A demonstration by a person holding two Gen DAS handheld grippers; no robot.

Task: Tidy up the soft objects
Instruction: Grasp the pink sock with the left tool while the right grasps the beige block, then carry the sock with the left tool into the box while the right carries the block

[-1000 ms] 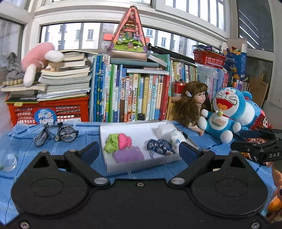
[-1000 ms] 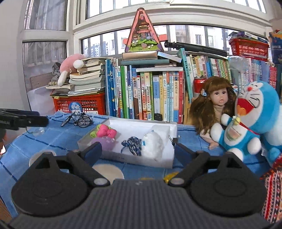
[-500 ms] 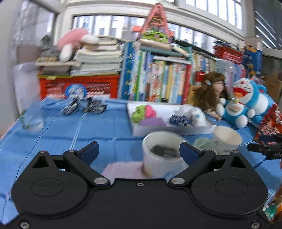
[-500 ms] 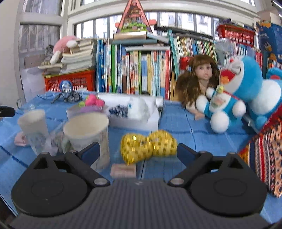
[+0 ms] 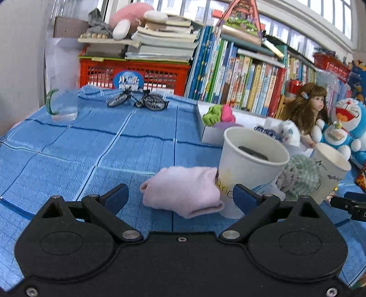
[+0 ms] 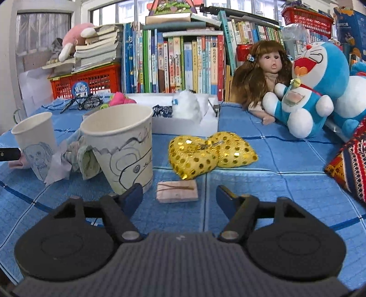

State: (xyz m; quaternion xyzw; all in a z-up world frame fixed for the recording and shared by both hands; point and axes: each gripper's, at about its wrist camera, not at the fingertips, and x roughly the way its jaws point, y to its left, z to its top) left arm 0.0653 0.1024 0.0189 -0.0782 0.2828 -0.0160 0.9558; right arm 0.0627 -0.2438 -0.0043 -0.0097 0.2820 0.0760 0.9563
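Left hand-held gripper (image 5: 180, 197) spread wide, pink sock (image 5: 183, 190) lying untouched between its blue fingertips

1. I am in a home, most likely a child's room or play corner, at a desk (image 5: 96, 146) under a blue checked cloth.
2. Along the desk's far edge stands a long row of children's books (image 6: 173, 61), with more books piled on a red plastic crate (image 5: 135, 73) at the far left corner.
3. Toys crowd the far right corner: a long-haired doll (image 6: 263, 75) and a blue cat plush (image 6: 313, 91).
4. A pink plush (image 5: 128, 18) lies on top of the book pile.
5. Behind everything, big windows (image 6: 105, 11) show apartment blocks outside.
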